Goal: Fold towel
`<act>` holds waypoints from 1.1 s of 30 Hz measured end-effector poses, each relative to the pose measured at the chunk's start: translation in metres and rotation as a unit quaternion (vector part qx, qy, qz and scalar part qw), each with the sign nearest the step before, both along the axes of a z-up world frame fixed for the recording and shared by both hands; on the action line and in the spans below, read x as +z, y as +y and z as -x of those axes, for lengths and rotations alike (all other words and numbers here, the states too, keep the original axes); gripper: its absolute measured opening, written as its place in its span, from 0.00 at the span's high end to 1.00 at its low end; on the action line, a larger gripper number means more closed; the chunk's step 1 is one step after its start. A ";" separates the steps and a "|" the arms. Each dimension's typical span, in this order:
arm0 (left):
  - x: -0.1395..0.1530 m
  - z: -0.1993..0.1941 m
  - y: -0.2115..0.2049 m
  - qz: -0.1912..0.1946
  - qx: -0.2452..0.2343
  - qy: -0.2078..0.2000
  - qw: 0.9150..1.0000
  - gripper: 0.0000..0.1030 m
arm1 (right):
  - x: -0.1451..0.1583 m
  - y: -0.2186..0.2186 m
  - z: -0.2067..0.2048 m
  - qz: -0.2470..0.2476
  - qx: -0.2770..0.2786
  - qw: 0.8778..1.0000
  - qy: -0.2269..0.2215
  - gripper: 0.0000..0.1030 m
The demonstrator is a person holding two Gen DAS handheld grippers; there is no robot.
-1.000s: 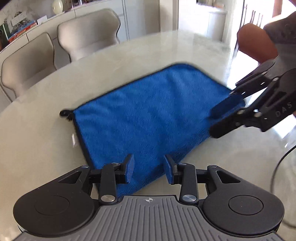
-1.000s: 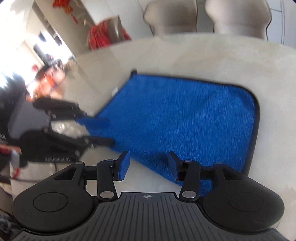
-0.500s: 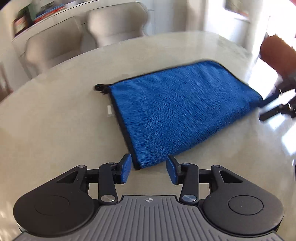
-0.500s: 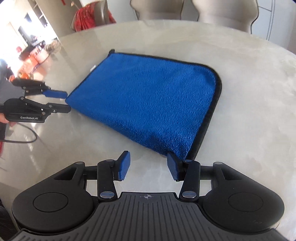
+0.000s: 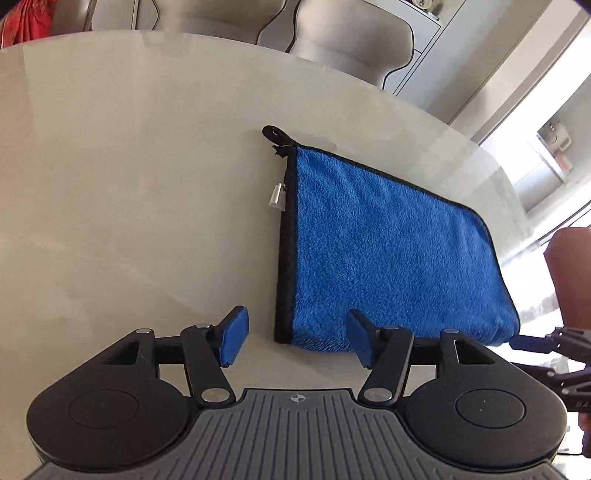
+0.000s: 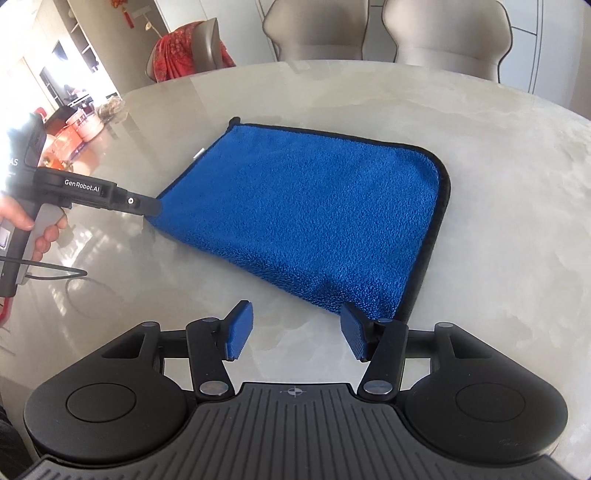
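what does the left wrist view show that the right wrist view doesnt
Only the left wrist view shows the towel's black hanging loop in full and its white tag up close, with the right claw at the frame's right edge.

Only the right wrist view shows the hand gripping the left tool's handle, the red cloth over a chair, and the towel's rounded right corner.

Both show the folded blue towel flat on the pale table, two chairs behind, and open claws, just widened, holding nothing.

One towel (image 6: pixel 306 206), one table (image 6: pixel 498 184), two tools, left (image 5: pixel 295 339), right (image 6: pixel 295 334), three chairs (image 6: pixel 317 29).
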State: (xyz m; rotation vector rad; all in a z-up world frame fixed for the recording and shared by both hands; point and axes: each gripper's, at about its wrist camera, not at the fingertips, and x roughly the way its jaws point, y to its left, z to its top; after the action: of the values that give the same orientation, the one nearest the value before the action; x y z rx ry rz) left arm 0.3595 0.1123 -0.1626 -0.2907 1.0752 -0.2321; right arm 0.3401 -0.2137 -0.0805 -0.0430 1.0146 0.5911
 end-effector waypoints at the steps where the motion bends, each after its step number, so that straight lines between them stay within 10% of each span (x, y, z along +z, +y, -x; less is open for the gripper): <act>1: 0.000 -0.002 -0.002 0.001 -0.003 0.001 1.000 0.42 | 0.000 -0.001 0.000 0.000 -0.001 1.000 0.000 0.47; 3: 0.000 -0.004 -0.004 0.003 -0.012 0.002 1.000 0.45 | 0.000 0.000 0.000 0.000 -0.003 1.000 -0.001 0.46; 7: -0.005 -0.009 -0.005 0.025 -0.025 0.021 0.999 0.86 | 0.000 -0.002 0.000 -0.001 -0.006 1.000 -0.004 0.45; 17: 0.013 -0.013 -0.006 0.063 -0.028 0.000 0.998 0.89 | 0.005 -0.005 0.000 -0.007 -0.012 1.000 -0.017 0.45; 33: 0.043 -0.025 -0.138 0.053 -0.205 -0.050 0.976 0.89 | 0.006 -0.012 0.003 -0.002 -0.027 0.997 -0.076 0.46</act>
State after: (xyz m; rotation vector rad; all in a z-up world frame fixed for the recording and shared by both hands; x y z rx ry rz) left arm 0.3849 -0.0254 -0.1194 -0.1481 1.0173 -0.6693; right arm 0.3372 -0.2261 -0.0741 -0.0570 0.8650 0.5324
